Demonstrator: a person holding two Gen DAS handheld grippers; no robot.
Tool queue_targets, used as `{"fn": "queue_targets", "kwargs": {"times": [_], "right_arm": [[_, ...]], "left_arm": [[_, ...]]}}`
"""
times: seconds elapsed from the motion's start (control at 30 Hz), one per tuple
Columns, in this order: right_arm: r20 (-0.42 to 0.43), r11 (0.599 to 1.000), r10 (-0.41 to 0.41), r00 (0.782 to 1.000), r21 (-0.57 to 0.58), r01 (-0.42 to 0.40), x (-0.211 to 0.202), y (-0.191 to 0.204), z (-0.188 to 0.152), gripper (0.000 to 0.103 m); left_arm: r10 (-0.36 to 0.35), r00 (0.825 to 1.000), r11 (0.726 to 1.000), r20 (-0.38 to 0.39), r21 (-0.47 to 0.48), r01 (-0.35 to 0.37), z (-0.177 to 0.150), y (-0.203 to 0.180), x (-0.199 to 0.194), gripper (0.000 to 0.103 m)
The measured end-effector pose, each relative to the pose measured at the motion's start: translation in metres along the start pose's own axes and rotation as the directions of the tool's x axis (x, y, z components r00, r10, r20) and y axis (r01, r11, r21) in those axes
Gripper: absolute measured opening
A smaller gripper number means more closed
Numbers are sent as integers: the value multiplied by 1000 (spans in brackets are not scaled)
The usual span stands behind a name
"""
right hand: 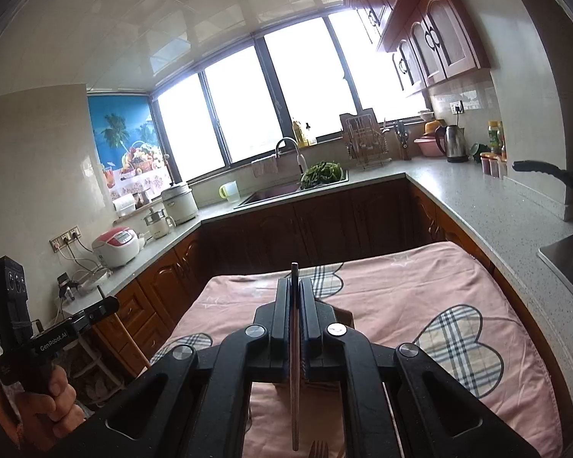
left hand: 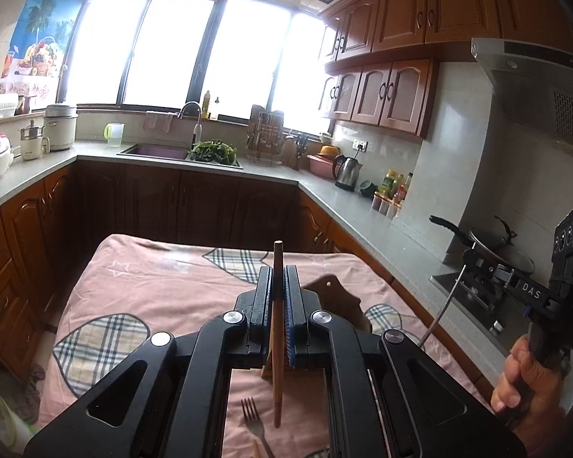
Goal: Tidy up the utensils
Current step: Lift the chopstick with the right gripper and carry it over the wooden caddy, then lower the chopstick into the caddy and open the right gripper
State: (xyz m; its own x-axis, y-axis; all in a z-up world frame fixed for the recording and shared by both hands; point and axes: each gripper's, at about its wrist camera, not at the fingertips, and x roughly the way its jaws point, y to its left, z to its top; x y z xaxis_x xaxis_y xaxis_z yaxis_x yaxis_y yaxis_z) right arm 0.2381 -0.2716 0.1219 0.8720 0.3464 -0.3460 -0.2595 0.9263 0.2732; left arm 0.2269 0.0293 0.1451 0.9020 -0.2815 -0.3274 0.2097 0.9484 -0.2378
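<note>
Wooden chopstick (left hand: 277, 328): the left hand-held gripper (left hand: 278, 286) is clamping it between closed jaws, raised above the pink cloth (left hand: 164, 290) covering the bench, one end poking past the fingertips, the other hanging down toward the cloth.

Thin metal utensil (right hand: 295, 374), seen edge-on, kind unclear: the right hand-held gripper (right hand: 295, 297) is pinching it shut in the same manner, also lifted above the cloth.

Fork (left hand: 253, 418): it is lying loose on the cloth just beside the chopstick's lower end. Another wooden tip is showing at the frame edge below the fork.

Progress, as judged: two pieces are being carried and none is visibly stowed; at least the fork is waiting, so the sorting looks early to midway.

View differences: the left view is showing a brown object (left hand: 336, 297) on the cloth beyond the gripper, possibly a holder, plus the metal utensil's thin shaft slanting down; the right view is largely hiding that object and is showing only the fork's tines.
</note>
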Motion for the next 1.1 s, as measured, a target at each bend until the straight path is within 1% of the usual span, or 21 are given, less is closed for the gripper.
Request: {"fn": "queue_targets", "kwargs": {"times": [0.2,0.3,0.4,0.53,0.67,0.73,0.87,0.93,1.03,1.1], "right_arm": [[91,1000,-18,996,10,17,23,-4,37,4],[119,999,-32,992,6,32,38,-7,49,4],[125,999,-48,991,4,48,57,-10,54,4],[107,997,-76,991,-17,78,85,-17,47,4],[81,995,-95,992,-21,97,110,-27,24,4],[81,996,-88,993,-12,89,120,-34,10,4],[61,994,-106,993,-3,106,133,-45,-14,4],[44,994,-107,993,-1,107,138,-48,-20,4],[27,994,-109,994,-2,109,140,-49,-27,4],[33,994,-110,993,-4,110,138,-51,-27,4]], "left_arm": [[25,996,1000,81,-3,-25,33,-3,29,5],[20,995,1000,94,-15,-19,43,-3,49,5],[13,995,1000,101,-23,-11,48,-5,73,5],[8,995,1000,97,-31,-5,44,-7,106,5],[12,997,999,78,-38,-9,25,-7,137,5],[17,997,999,75,-51,-13,12,-5,149,5],[41,998,998,46,-57,-39,-10,-1,166,5],[54,998,997,31,-55,-52,-19,0,172,5],[54,998,997,11,-51,-53,-28,1,177,5],[49,999,998,-6,-44,-49,-32,-1,180,5]]}}
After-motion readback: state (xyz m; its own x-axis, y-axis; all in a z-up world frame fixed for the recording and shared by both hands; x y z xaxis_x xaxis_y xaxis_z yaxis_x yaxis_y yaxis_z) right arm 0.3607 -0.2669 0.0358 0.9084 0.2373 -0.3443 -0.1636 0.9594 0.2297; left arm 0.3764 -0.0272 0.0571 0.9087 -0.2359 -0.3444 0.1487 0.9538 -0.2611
